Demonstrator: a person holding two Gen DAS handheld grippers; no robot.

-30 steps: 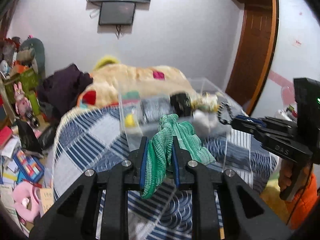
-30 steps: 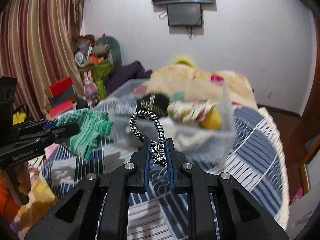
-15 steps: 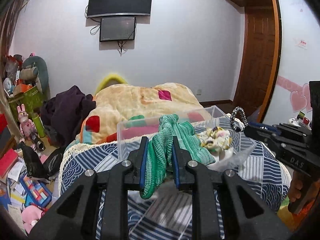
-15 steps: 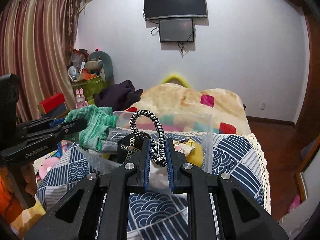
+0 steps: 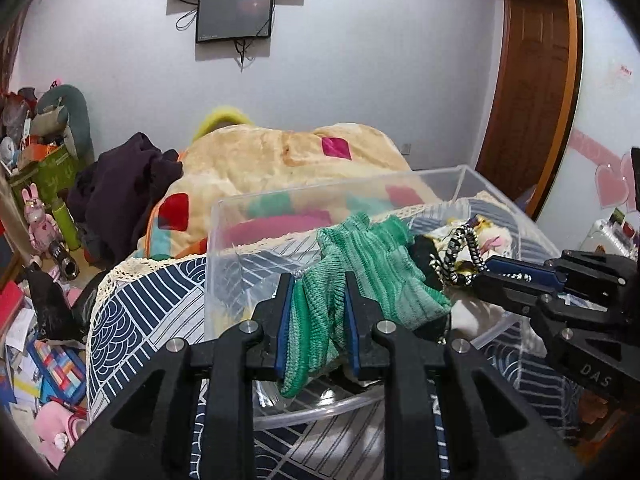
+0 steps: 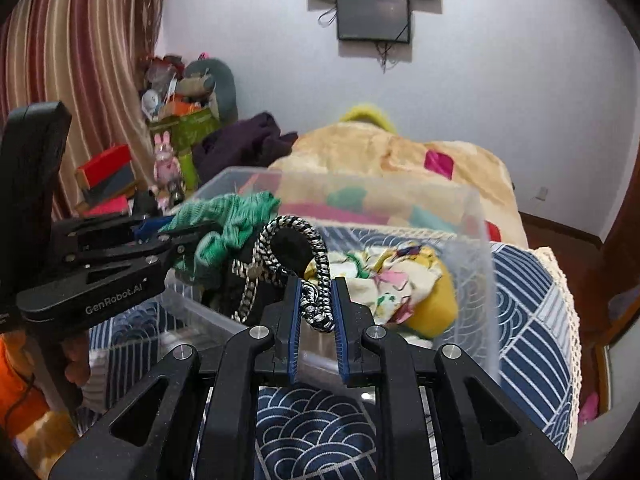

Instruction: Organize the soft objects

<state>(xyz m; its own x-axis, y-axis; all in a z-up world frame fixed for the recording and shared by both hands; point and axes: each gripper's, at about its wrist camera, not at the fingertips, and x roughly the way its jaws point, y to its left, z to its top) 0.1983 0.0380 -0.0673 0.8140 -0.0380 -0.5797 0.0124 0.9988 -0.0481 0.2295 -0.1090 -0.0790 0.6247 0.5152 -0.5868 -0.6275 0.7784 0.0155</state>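
Observation:
My left gripper is shut on a green knit cloth, held over the near side of a clear plastic bin on the bed. My right gripper is shut on a black-and-white braided cord, held over the same bin. Each gripper shows in the other view: the right one with the cord, the left one with the cloth. Inside the bin lie a floral cloth, a yellow soft item and a black item.
The bin sits on a blue-and-white patterned bedspread. A beige patchwork blanket and dark clothing lie behind it. Toys and boxes crowd the floor at the left. A wooden door stands at the right.
Both grippers have moved forward and down over the bin, still holding the cloth and the cord. The bin now looms larger and closer.

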